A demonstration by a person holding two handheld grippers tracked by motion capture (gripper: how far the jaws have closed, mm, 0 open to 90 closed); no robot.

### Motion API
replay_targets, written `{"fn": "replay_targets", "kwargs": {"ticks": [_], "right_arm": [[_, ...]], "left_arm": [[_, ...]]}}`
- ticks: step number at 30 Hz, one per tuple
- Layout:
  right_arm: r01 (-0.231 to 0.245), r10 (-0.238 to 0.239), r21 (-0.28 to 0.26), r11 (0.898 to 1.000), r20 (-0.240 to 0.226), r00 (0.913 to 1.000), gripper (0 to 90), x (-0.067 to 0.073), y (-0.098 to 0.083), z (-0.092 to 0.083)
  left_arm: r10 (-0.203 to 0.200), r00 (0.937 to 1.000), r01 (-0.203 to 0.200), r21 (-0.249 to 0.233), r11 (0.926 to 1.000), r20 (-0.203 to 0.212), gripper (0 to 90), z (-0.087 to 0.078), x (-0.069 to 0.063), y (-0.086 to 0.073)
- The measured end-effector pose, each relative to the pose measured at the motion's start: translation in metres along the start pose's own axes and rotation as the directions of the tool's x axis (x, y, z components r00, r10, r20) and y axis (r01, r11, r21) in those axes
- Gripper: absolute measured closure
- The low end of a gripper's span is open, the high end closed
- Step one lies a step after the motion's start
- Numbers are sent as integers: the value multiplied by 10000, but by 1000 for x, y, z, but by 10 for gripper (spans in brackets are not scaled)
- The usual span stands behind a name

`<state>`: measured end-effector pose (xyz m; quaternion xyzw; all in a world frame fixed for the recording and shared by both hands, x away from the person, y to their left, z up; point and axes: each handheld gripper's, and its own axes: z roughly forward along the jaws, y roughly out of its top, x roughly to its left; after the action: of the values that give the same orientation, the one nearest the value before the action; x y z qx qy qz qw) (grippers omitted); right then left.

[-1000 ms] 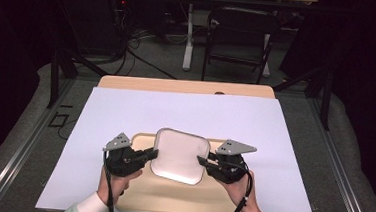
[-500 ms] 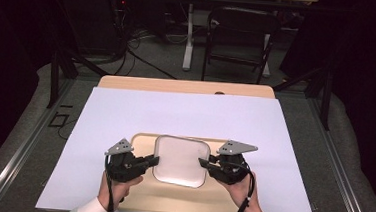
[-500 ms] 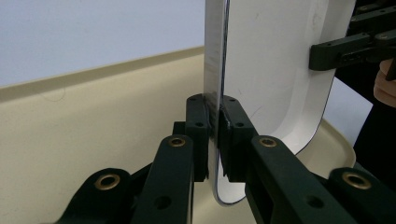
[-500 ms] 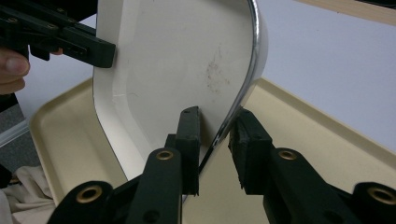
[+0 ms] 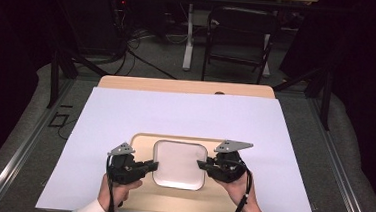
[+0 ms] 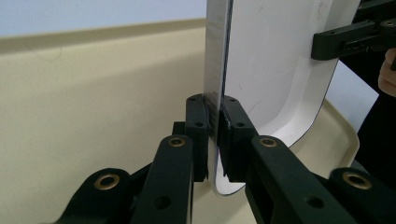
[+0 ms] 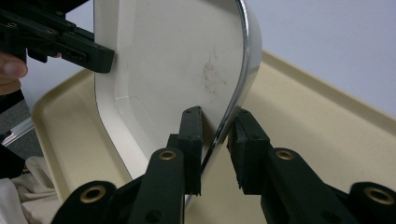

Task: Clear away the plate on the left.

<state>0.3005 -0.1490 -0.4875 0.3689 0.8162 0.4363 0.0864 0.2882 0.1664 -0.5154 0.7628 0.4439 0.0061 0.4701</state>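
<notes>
A white square plate [image 5: 179, 164] with rounded corners lies level over a beige tray [image 5: 142, 144] near the table's front edge. My left gripper [image 5: 154, 166] is shut on the plate's left rim, and its pads pinch the thin edge [image 6: 215, 121]. My right gripper [image 5: 201, 164] is shut on the opposite rim, with one pad inside the plate and one under it [image 7: 217, 128]. The plate's inside [image 7: 173, 60] has a faint brownish smudge. I cannot tell whether the plate touches the tray [image 6: 93, 93].
The tray sits on a large white sheet [image 5: 175, 115] that covers most of the wooden table [image 5: 187, 86]. A dark chair [image 5: 238, 34] and cables stand on the floor beyond the table's far edge.
The plate, held by both grippers, has come slightly toward the near edge and looks lower and flatter over the tray. Both grips are unchanged.
</notes>
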Motion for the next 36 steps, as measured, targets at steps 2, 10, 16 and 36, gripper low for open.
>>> {"fn": "replay_targets", "kwargs": {"ticks": [2,10,16,36], "right_arm": [[-80,81,158,9998,-67,9999,751,-2,-1,4],[-185,191,511,9985,-113,9998,752,-6,-2,15],[-240,247,825,9963,-85,9997,750,-10,-4,22],[-268,265,1000,9946,39,9996,717,-19,-5,34]], "left_arm": [[-175,9998,174,186,9997,46,831,3,3,-2],[-249,9997,253,509,9984,-83,829,9,9,-5],[-250,9996,261,734,9970,-162,825,13,11,-7],[166,9983,-121,799,9967,-561,801,20,13,-4]]}}
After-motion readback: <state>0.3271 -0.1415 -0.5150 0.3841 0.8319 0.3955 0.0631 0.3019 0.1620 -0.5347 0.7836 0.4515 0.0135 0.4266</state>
